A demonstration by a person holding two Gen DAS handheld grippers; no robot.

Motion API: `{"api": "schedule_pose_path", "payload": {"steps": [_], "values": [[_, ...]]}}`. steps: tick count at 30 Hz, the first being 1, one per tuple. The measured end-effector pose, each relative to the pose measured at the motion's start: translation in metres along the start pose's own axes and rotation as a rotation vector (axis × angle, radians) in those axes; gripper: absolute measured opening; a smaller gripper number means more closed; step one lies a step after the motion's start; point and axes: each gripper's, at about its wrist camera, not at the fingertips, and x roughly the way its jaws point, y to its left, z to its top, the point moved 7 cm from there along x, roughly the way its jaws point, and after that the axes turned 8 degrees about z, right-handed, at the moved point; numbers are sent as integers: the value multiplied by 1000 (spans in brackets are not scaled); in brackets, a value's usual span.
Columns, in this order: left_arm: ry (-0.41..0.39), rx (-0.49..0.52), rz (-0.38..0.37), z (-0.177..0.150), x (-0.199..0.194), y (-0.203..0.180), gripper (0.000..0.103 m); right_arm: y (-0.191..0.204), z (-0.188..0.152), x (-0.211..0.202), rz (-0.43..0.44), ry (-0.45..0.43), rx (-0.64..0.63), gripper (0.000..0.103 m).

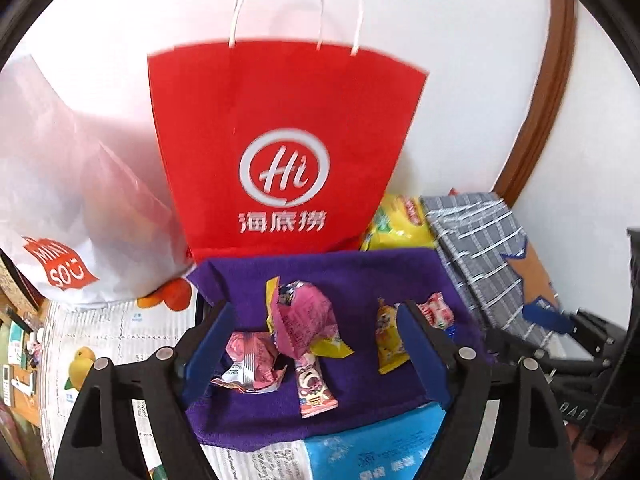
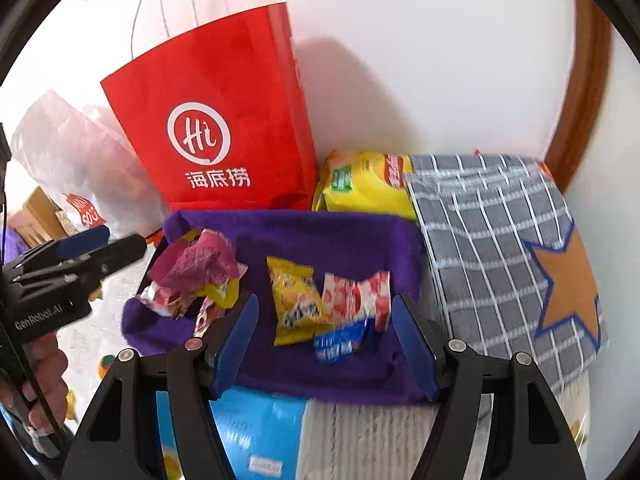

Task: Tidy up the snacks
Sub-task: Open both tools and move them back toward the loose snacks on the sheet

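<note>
Here a purple cloth (image 1: pixel 320 272) is seen spread on the tabletop (image 1: pixel 104 328), and every place below is given from that cloth. The snacks lie on top of it. Toward its left side a pink crumpled wrapper (image 1: pixel 302 320) is piled with a pink-and-silver packet (image 1: pixel 250 364) and a small pink bar (image 1: pixel 314 388) touching it. Toward its right side a yellow packet (image 2: pixel 296 300) is seen, overlapped by a red-and-white packet (image 2: pixel 356 296), with a blue packet (image 2: pixel 340 340) at their near edge.

Behind the cloth, against the wall, a red paper bag (image 1: pixel 280 140) stands upright with its white handles raised. To the left of that, behind the cloth's left corner, a white plastic bag (image 1: pixel 68 200) is slumped. A yellow chip bag (image 2: pixel 368 184) is wedged behind the cloth's right rear corner, and a grey checked bag (image 2: pixel 492 240) with an orange star lies just beside the cloth's right edge. A light blue pack (image 2: pixel 256 428) is tucked under the cloth's near edge.

The left tongs (image 1: pixel 316 344) are held above the cloth's left pile, their blue pads spread apart, with nothing pressed between them. The right tongs (image 2: pixel 324 340) are held above the right-hand packets, likewise parted and not clamped on anything. At the cloth's left, fingers of a hand (image 2: pixel 44 376) are seen gripping the left tool's handle.
</note>
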Motion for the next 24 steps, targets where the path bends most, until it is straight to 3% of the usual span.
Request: {"api": "schedule_pose_path", "payload": {"steps": [3,5,9,14,17,22,24], "values": [[-24,-11,-3,4,-19,-2,83,-3,-15,-19,-82,2,-4,70],[-40,-7,-10,5,-33,-6,84,-5,-25,-28,-122,8,-14,78],[-48,9,-32,-2,-56,-14,84,-13,-51,-51,-198,-8,-5,79],[-48,-11,-73,-23,-78,-10,84,-13,-77,-76,-98,-83,18,79],[-47,-19,-72,-41,-85,-5,84,-16,-95,-86,-95,-118,35,79],[-35,-3,-63,-75,-96,-1,83,-18,-127,-86,-69,-76,56,79],[-34,18,-27,-89,-99,1,83,-18,-138,-86,-56,-67,65,79]]}}
